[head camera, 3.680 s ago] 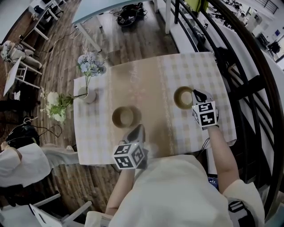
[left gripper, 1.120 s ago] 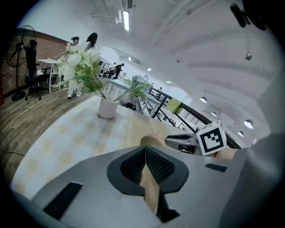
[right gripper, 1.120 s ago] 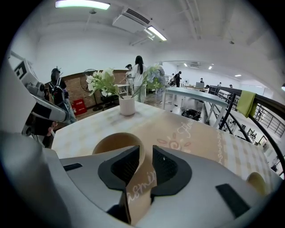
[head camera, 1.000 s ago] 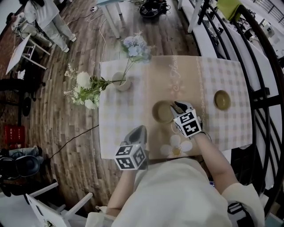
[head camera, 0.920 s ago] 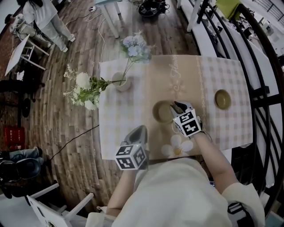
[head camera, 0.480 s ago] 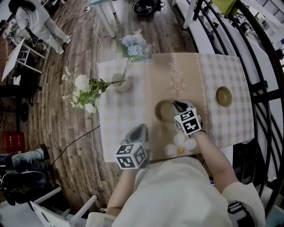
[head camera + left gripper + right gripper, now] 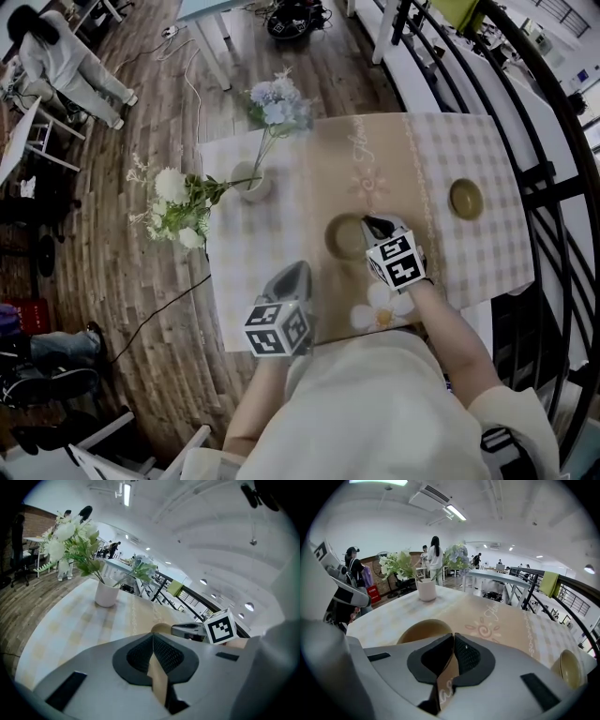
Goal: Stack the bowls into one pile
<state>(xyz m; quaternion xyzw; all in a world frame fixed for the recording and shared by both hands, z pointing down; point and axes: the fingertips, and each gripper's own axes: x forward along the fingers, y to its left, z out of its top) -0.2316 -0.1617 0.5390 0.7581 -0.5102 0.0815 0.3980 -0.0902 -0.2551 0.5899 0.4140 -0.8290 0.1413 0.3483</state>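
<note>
Bowl point(image 7: 346, 236) on checked tablecloth point(image 7: 246, 272) (plank floor point(image 7: 141, 281) below); right gripper point(image 7: 376, 225) beside it; its fingers and left gripper's point(image 7: 294, 271) pressed together, empty.

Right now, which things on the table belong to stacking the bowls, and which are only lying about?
For the job: centre bowl, right-hand bowl, right tool, left tool.
Lying about: vase of flowers, tablecloth.

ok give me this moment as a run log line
stack bowls | left gripper shut, empty, clear of bowls | right gripper shut, empty, beside centre bowl | second bowl apart, unstacked
</note>
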